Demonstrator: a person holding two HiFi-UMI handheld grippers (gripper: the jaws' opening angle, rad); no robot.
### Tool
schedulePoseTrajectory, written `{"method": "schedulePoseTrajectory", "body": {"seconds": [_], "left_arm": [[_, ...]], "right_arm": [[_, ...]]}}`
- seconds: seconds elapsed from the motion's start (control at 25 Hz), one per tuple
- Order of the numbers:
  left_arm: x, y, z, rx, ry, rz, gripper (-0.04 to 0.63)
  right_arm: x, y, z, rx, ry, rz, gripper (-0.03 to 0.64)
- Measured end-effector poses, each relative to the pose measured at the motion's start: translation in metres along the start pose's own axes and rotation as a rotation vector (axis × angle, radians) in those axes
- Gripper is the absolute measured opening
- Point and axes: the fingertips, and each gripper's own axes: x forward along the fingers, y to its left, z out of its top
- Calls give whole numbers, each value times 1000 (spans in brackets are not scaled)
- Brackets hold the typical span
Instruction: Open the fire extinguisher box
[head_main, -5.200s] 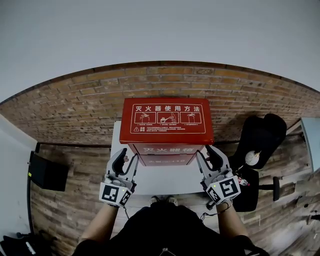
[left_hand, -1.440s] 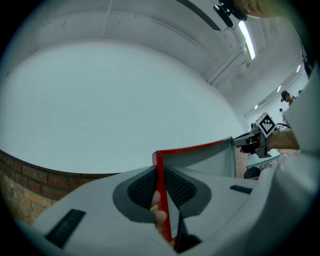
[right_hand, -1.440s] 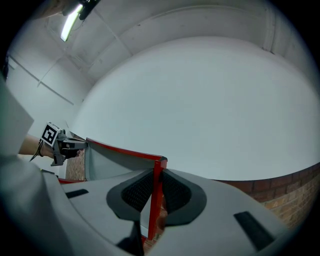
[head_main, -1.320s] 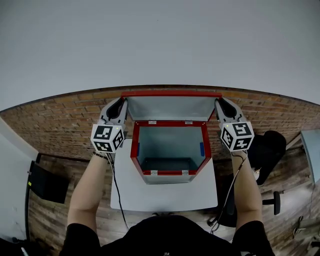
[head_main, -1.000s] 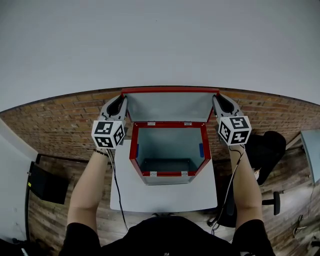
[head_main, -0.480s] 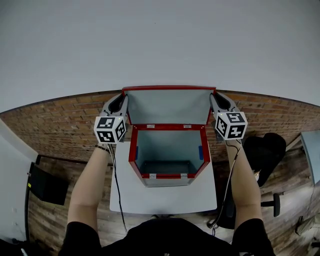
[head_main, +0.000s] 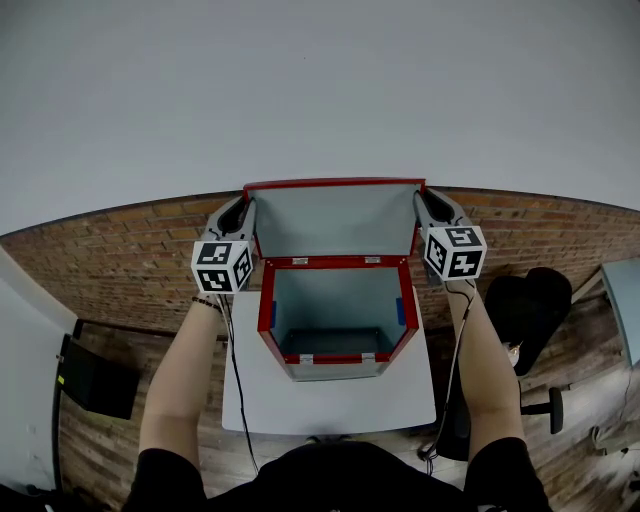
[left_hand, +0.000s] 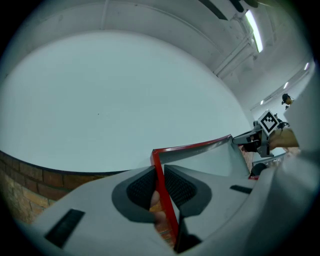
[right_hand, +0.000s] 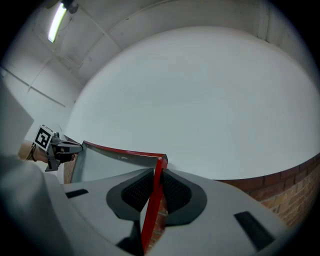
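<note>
You have one red fire extinguisher box (head_main: 335, 345) on one white tabletop (head_main: 330, 392). Its one lid (head_main: 335, 218) stands upright behind the box's open top, grey inner face toward you.

Two grippers are on that lid. Your left gripper (head_main: 243, 206) is at the lid's left edge and your right gripper (head_main: 425, 200) at its right edge, each above a back corner of the box. Both sets of jaws are clamped on the lid's thin red rim, one pad on either face.

Inside the box you can count two small blue patches (head_main: 399, 310), one on each side wall. One black chair (head_main: 525, 300) stands to the right of the box, and one dark flat object (head_main: 88, 378) lies on the floor to its left.

The lid's outer face is turned away from you. The bottom of the box is in shadow and hard to make out. In the gripper views the jaws hide the body of the box.
</note>
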Motion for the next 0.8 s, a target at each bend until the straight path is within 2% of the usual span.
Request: {"method": "schedulePoseTrajectory", "body": {"seconds": [0.2,0.4,0.8], "left_arm": [[2,-2,0,70,33,9,109],[-4,-5,0,57,13,-4,173],[-31,-13,4,56,-3,-9,181]], "right_arm": [[1,2,1,-49,-21,-33,67],[-6,-1,1,-59,-17,-54,108],[-37,9,12,-54,-38,-38,124]]}}
